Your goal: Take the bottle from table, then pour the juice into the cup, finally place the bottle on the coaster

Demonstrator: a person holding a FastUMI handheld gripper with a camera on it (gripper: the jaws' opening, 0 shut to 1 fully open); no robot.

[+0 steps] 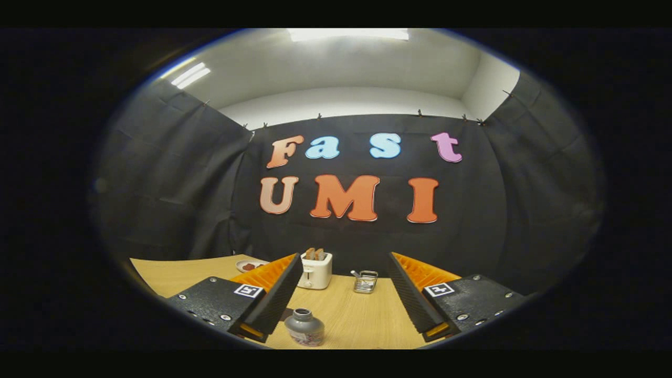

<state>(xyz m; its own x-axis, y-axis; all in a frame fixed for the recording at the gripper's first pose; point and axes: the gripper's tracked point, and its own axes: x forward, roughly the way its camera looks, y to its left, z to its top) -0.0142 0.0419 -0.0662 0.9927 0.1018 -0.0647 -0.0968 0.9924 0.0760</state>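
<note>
A: How far along is this?

B: Barely begun, I'd judge. The claw [344,294] is spread wide with nothing between its fingers. The bottle [304,326] stands upright on the desk [362,320], low in the frame, in the gap between the fingers but nearer the left one, apart from both.

A: So the take isn't done.

B: No. Neither finger touches it. Grasping, pouring and setting down all remain.

A: Any sign of the cup or coaster?

B: There's a small dark patch on the desk just left of the bottle, by the left finger's tip, which may be a coaster, but it's too hidden to say. I can't pick out a cup.

A: What else sits out there?

B: Beyond the fingers, toward the middle of the frame, a white toaster [315,269] with bread in its slots, a small wire basket [365,282] to its right, and a plate [251,265] at lower left, behind the left finger.
</note>
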